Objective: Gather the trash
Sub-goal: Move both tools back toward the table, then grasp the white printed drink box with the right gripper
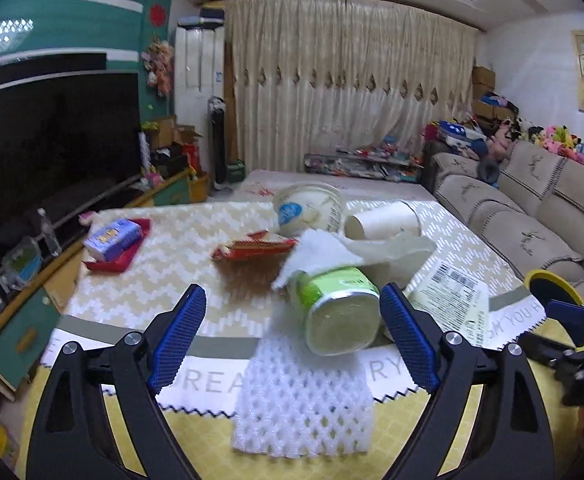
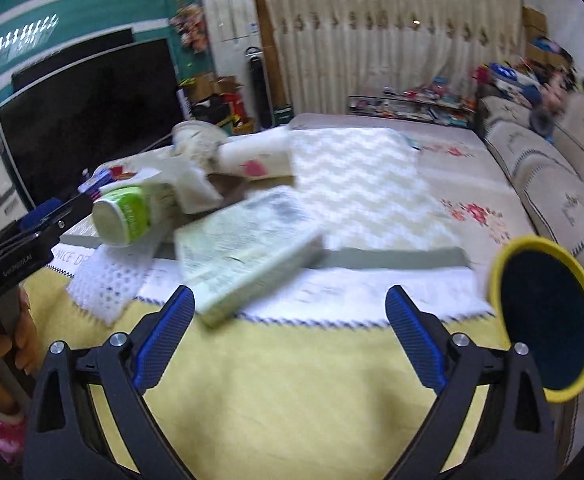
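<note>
A green and white cup lies on its side between the fingers of my open left gripper, close to the right pad, with no pad pressing on it. Under it lies white foam netting. A crumpled tissue, a red wrapper, a white tub and a tipped paper cup lie beyond. My right gripper is open and empty, just short of a pale green box. A yellow-rimmed bin stands to its right.
The table has a yellow cloth and a zigzag mat. A red tray with a blue tissue pack sits far left. A television is on the left, a sofa on the right. A person's hand holds the left gripper.
</note>
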A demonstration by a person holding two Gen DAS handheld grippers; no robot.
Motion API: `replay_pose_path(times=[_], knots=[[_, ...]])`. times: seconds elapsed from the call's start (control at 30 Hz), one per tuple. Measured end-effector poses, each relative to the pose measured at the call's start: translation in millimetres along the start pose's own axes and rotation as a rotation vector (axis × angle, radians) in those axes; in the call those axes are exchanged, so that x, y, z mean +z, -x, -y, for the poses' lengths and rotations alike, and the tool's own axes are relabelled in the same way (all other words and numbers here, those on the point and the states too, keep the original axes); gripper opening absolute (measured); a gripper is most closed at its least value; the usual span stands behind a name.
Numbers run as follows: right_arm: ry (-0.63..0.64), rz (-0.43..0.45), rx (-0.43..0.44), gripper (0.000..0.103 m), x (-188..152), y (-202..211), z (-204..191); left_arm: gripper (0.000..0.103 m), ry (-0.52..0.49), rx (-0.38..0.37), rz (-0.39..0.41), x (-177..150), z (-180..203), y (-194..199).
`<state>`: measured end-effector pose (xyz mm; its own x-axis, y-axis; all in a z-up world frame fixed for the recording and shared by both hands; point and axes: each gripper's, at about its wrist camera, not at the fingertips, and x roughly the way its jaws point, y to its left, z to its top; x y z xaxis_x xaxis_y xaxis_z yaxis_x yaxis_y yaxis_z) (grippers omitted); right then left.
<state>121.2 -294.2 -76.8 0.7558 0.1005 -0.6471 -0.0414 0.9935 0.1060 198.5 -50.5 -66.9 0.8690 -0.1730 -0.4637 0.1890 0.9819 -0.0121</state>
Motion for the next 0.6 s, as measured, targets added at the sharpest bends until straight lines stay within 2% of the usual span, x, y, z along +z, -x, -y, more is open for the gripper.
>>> replay_pose_path(times=[0.1, 0.2, 0.4, 0.53, 0.6], knots=[[0.013, -0.006, -0.045, 0.092, 13, -16, -22, 0.091, 0.016, 0.032, 0.023, 0, -2, 4], [0.035, -0.033, -0.101, 0.092, 21, -31, -39, 0.091, 0.057, 0.018, 0.01, 1, -7, 6], [0.041, -0.104, -0.13, 0.092, 14, -51, -46, 0.091, 0.128, -0.004, -0.002, 1, -21, 9], [0.047, -0.142, -0.149, 0.091, 5, -60, -45, 0.091, 0.122, -0.006, -0.001, 0, -17, 10], [0.026, -0.136, -0.161, 0.092, 4, -57, -31, 0.091, 0.112, -0.002, 0.002, 0, -14, 10]])
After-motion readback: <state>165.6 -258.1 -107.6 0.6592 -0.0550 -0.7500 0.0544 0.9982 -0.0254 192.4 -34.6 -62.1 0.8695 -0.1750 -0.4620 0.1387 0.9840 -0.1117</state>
